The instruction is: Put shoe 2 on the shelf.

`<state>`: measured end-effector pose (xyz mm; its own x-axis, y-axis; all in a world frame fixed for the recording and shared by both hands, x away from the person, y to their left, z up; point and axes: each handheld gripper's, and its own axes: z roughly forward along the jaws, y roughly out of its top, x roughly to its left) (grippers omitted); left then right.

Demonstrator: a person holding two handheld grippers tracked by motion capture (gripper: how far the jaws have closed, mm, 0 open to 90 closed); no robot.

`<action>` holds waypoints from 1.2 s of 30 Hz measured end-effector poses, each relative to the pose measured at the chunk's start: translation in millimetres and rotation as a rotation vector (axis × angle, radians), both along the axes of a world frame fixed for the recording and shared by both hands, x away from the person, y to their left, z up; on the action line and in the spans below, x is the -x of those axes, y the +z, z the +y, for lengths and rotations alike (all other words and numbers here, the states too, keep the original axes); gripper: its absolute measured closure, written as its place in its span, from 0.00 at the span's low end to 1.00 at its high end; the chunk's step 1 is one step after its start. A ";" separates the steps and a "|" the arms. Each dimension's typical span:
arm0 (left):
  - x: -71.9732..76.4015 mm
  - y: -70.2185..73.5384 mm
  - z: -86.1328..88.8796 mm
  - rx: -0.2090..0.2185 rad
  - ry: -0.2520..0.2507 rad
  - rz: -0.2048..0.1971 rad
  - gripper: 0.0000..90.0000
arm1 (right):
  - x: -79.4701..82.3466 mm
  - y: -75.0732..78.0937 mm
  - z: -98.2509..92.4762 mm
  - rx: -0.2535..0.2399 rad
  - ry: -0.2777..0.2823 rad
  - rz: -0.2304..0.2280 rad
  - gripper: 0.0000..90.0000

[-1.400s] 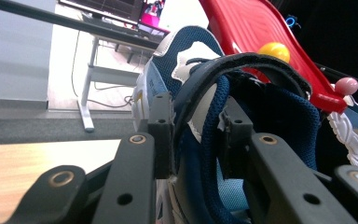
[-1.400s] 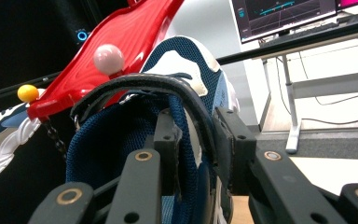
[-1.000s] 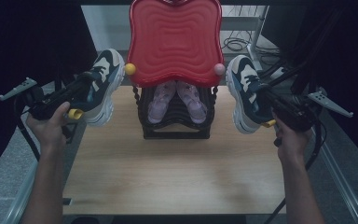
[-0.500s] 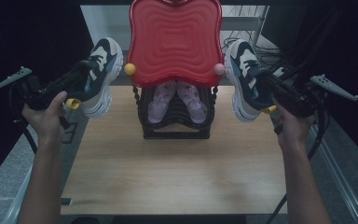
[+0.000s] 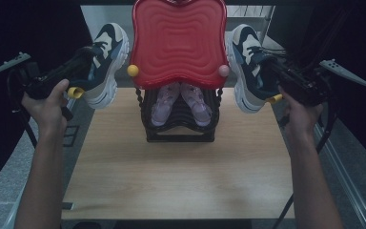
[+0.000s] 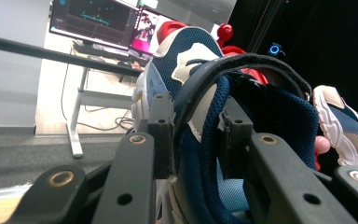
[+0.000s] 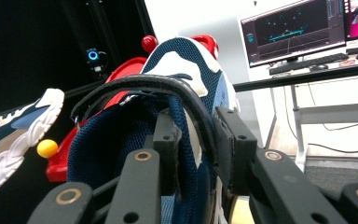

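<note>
While the pale wooden table (image 5: pixel 181 167) lies bare along its near half, the wavy red plastic rack top (image 5: pixel 178 40) looms at the far middle over a black shoe stand (image 5: pixel 178 126) that holds a pair of small pink shoes (image 5: pixel 178 102). Left of the rack, up in the air, hangs the navy, white and light-blue left sneaker (image 5: pixel 106 64), its heel collar clamped by the left gripper (image 6: pixel 193 135). Right of the rack, also aloft, the matching right sneaker (image 5: pixel 248 67) has its collar pinched firmly in the right gripper (image 7: pixel 196 140)
</note>
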<state>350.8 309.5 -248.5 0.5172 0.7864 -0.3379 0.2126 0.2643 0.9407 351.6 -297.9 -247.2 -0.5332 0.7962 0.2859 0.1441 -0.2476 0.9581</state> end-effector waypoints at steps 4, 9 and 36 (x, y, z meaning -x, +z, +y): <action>-1.7 10.9 -8.1 -0.013 -0.007 -0.009 0.79 | -2.2 9.2 3.3 -0.007 0.002 -0.008 0.78; -4.0 20.9 -17.1 -0.026 -0.018 -0.019 0.79 | -7.0 17.1 8.1 -0.018 0.012 -0.009 0.78; -40.7 61.1 -67.7 -0.020 -0.040 -0.022 0.79 | -42.6 62.9 61.0 -0.022 0.094 0.009 0.78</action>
